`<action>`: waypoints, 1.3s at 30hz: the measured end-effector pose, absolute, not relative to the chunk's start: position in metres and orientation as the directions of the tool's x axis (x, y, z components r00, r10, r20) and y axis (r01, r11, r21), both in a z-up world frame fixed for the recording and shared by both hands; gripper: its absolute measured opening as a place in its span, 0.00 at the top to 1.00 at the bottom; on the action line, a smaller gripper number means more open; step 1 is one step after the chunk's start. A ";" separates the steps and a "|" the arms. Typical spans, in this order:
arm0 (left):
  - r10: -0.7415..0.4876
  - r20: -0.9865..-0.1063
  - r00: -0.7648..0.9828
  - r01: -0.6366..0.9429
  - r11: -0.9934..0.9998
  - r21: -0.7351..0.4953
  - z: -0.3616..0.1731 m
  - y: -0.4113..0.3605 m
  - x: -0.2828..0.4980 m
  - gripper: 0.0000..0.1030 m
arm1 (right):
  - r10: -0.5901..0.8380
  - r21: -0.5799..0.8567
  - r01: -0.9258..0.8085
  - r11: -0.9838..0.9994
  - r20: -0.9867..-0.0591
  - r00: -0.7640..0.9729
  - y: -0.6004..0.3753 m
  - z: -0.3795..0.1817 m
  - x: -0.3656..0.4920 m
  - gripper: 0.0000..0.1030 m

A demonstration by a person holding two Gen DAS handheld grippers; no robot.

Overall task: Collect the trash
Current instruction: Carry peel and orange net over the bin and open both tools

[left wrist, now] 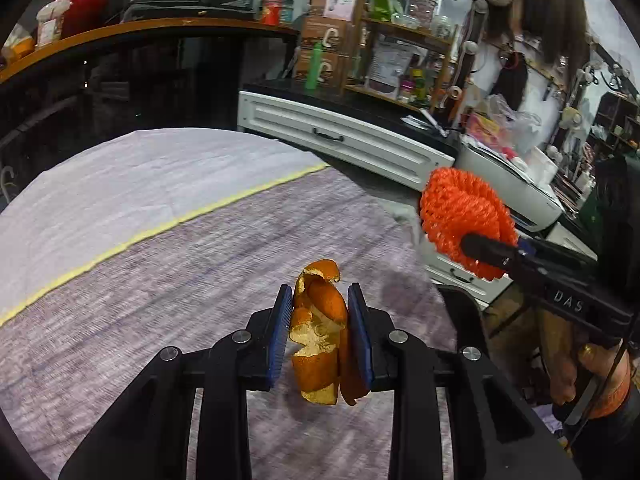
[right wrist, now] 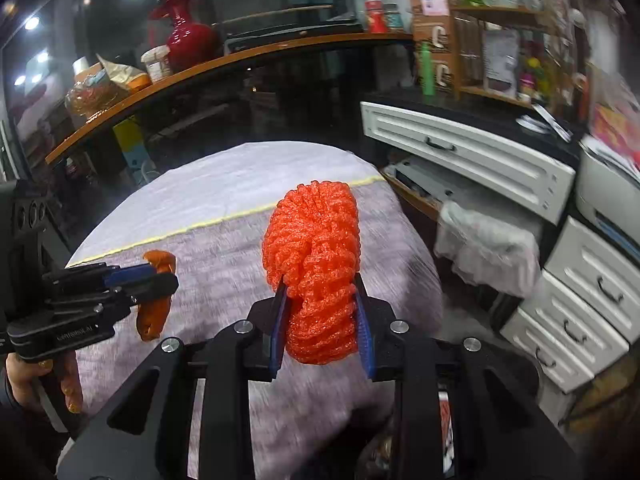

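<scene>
Gripping orange peel [left wrist: 320, 332] left, foam net [right wrist: 318, 276] right.

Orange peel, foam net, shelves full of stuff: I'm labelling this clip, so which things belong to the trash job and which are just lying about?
Part of the job:
- orange peel, clamped in the left gripper
- orange foam net, clamped in the right gripper
- bin with plastic liner, probably the destination

Just lying about:
- red vase
- red can
- green bottle
- white drawers

Peel [left wrist: 320, 336] between left fingers [left wrist: 280, 332] over the table [left wrist: 160, 260], foam net [right wrist: 316, 272] to its right, drawers [right wrist: 468, 156] behind.
</scene>
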State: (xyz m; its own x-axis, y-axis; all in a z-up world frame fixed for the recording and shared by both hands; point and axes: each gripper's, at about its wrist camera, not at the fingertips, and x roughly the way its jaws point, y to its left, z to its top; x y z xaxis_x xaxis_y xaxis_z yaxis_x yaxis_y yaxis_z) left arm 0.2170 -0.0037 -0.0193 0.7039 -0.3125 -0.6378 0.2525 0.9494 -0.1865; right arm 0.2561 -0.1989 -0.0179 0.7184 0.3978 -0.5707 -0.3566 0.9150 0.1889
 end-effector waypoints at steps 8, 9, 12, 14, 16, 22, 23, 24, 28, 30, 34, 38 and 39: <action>-0.403 -0.634 0.660 0.356 0.911 -0.208 -0.027 -0.062 0.193 0.72 | 0.310 0.208 -0.230 0.951 -0.599 0.738 -0.260 -0.045 0.215 0.71; -0.416 -0.636 0.650 0.373 0.904 -0.210 -0.029 -0.070 0.191 0.72 | 0.298 0.207 -0.216 0.954 -0.607 0.737 -0.267 -0.050 0.211 0.71; -0.443 -0.641 0.627 0.416 0.886 -0.205 -0.033 -0.093 0.187 0.72 | 0.261 0.211 -0.161 0.964 -0.638 0.725 -0.290 -0.069 0.199 0.71; -0.459 -0.646 0.610 0.443 0.873 -0.202 -0.036 -0.108 0.185 0.72 | 0.235 0.203 -0.132 0.970 -0.658 0.715 -0.299 -0.081 0.194 0.71; -0.472 -0.651 0.595 0.467 0.862 -0.198 -0.040 -0.122 0.184 0.72 | 0.215 0.202 -0.102 0.974 -0.685 0.697 -0.308 -0.094 0.193 0.71; -0.492 -0.677 0.547 0.518 0.834 -0.188 -0.057 -0.160 0.180 0.72 | 0.158 0.215 0.012 0.976 -0.752 0.640 -0.337 -0.141 0.203 0.51; -0.493 -0.682 0.540 0.524 0.831 -0.187 -0.059 -0.165 0.180 0.72 | 0.149 0.220 0.036 0.975 -0.762 0.631 -0.341 -0.148 0.204 0.42; -0.494 -0.687 0.533 0.528 0.829 -0.186 -0.063 -0.169 0.180 0.72 | 0.139 0.225 0.060 0.973 -0.765 0.629 -0.345 -0.153 0.204 0.29; -0.492 -0.713 0.499 0.540 0.821 -0.189 -0.077 -0.182 0.182 0.72 | 0.118 0.238 0.109 0.965 -0.767 0.631 -0.360 -0.161 0.202 0.25; -0.490 -0.725 0.483 0.544 0.817 -0.190 -0.084 -0.188 0.183 0.72 | 0.107 0.239 0.119 0.964 -0.756 0.646 -0.365 -0.157 0.197 0.25; -0.481 -0.748 0.458 0.553 0.813 -0.184 -0.097 -0.201 0.187 0.72 | 0.083 0.237 0.139 0.962 -0.732 0.676 -0.373 -0.145 0.190 0.23; -0.469 -0.773 0.428 0.560 0.809 -0.181 -0.110 -0.214 0.194 0.72 | 0.056 0.233 0.157 0.960 -0.707 0.705 -0.384 -0.132 0.175 0.22; -0.465 -0.781 0.418 0.563 0.807 -0.179 -0.115 -0.219 0.196 0.72 | 0.049 0.231 0.163 0.959 -0.704 0.709 -0.387 -0.131 0.171 0.21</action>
State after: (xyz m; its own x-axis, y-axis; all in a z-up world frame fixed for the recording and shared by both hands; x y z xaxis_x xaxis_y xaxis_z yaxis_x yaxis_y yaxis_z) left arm 0.1964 -0.2188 -0.1150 0.4177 -0.4648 -0.7807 0.5627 0.8070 -0.1794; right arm 0.1707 -0.3866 -0.1308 0.7089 0.0490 -0.7036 0.1633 0.9591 0.2314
